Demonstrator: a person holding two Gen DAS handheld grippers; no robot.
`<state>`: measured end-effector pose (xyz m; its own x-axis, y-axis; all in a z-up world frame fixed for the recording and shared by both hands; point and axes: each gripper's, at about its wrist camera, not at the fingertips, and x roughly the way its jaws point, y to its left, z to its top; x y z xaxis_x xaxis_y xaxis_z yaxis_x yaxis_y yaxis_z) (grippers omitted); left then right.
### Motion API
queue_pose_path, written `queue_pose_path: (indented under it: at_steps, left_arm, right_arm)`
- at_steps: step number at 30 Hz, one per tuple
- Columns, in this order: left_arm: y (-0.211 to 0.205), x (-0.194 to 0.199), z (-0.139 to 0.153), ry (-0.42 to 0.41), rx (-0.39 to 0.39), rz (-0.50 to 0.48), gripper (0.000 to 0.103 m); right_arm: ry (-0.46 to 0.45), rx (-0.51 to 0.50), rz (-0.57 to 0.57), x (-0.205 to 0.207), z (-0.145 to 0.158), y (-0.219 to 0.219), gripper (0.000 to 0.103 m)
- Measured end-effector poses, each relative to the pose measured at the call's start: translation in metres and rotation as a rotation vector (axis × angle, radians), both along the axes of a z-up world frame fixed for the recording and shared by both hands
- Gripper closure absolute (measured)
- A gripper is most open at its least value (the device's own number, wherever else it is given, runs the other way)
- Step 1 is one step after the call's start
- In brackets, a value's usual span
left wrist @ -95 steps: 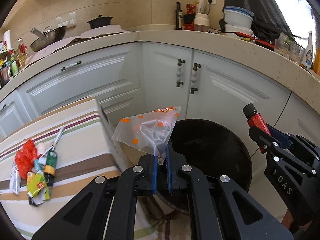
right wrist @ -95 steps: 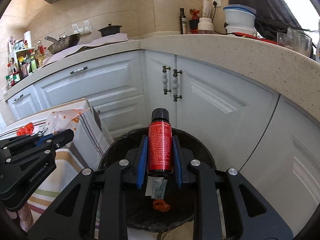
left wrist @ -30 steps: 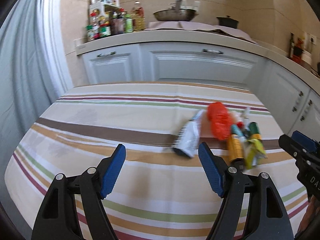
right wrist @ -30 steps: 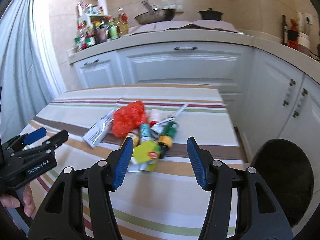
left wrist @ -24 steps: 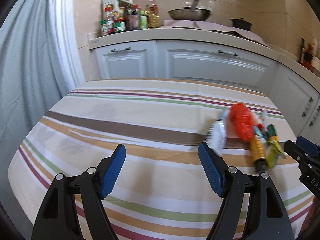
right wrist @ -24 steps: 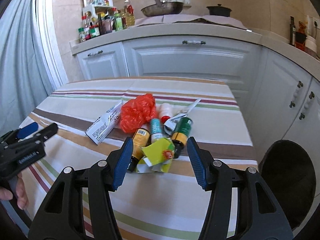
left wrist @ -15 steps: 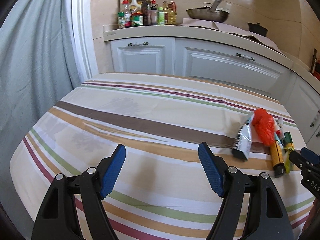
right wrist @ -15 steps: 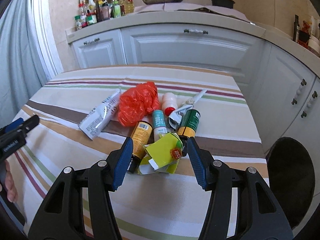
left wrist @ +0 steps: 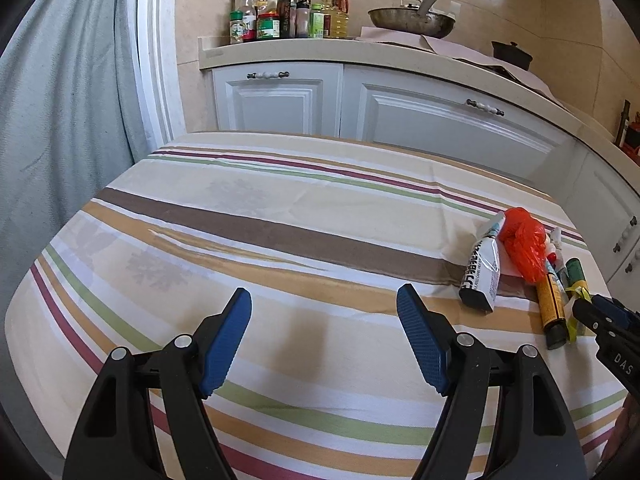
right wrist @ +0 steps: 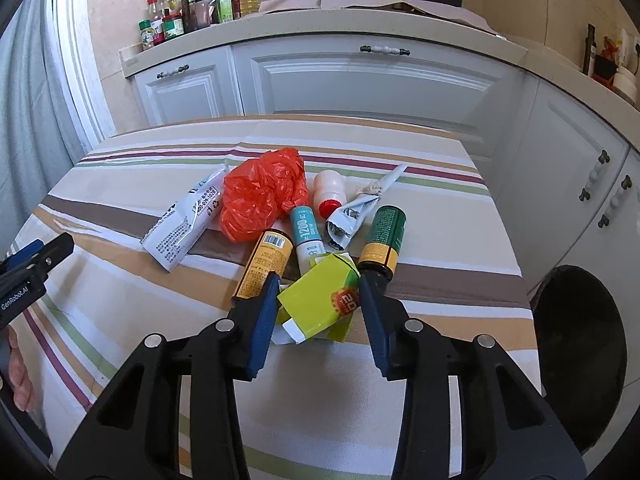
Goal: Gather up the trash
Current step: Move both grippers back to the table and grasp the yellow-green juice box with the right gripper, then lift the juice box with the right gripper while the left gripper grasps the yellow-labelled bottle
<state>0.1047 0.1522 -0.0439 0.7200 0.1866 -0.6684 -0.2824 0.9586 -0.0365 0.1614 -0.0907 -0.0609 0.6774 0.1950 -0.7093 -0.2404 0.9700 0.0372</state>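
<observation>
Right gripper (right wrist: 318, 300) closing on the crushed green carton (right wrist: 320, 300), pads either side, not yet visibly pressing. Left gripper (left wrist: 324, 320) spread wide over bare striped tablecloth (left wrist: 248, 216), holding nothing. Remaining trash heaped just beyond the carton: red bag (right wrist: 262, 194), white pouch (right wrist: 184, 224), yellow-labelled bottle (right wrist: 266, 264), green-labelled bottle (right wrist: 382, 240).

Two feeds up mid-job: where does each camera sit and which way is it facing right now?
Left wrist: on the left gripper, angled down over bare striped tablecloth; jaws wide, right gripper at the edge.
Right wrist: on the right gripper, angled down at the trash; jaws closing around the green carton; left gripper and fingers at left.
Shared: orange bag, cabinets.
</observation>
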Motion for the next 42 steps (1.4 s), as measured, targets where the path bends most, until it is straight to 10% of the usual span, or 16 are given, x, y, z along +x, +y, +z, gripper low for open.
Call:
queue_pose_path:
  at_steps: [42]
  left_arm:
    - [-0.166,0.035,-0.014,0.091,0.045,-0.305,0.038]
  right_arm:
    - [-0.138,0.045,-0.234,-0.054,0.022,-0.157,0.065]
